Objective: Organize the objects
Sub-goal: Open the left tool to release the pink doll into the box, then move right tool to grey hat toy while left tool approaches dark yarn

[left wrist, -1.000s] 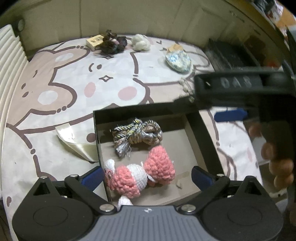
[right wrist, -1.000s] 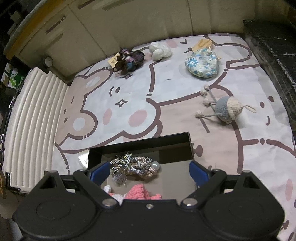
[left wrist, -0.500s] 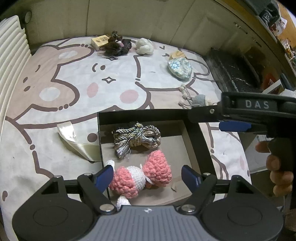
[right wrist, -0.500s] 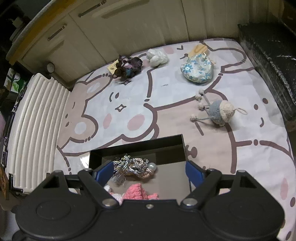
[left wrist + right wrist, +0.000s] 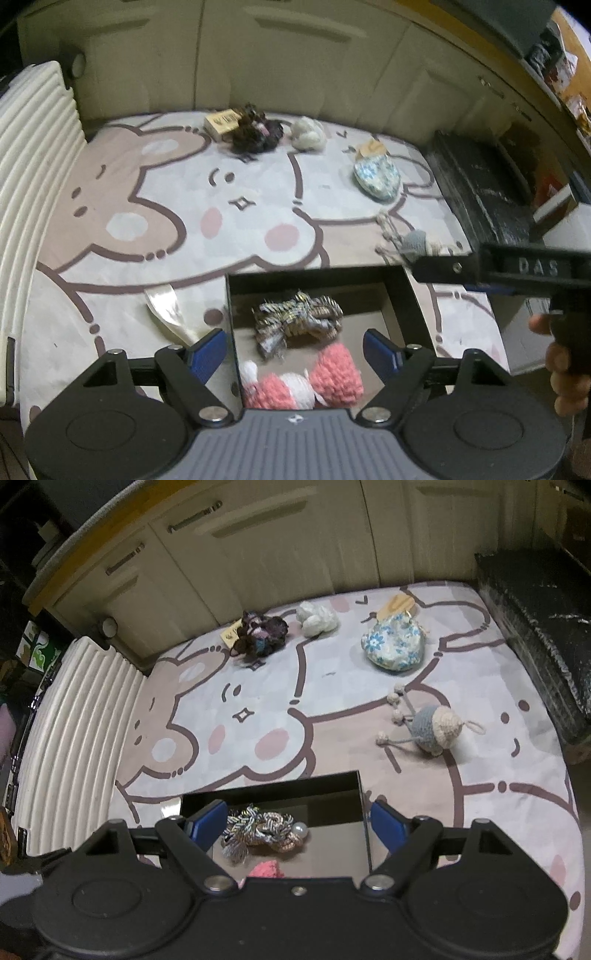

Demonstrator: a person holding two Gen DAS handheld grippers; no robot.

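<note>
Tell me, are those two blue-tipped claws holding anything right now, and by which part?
Nothing is held. Both the left gripper and the right gripper are open above the black box, their pads clear of the braided cord and pink crochet toy inside.

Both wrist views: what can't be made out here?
- Pink crochet toy: lower part hidden by the left gripper's body in the left view; only a sliver shows in the right view.
- Black box: near wall hidden behind the right gripper body.
- Tag by the dark scrunchie: print too small, blurred.
- Grey crochet toy: partly covered by the right gripper in the left view.
</note>
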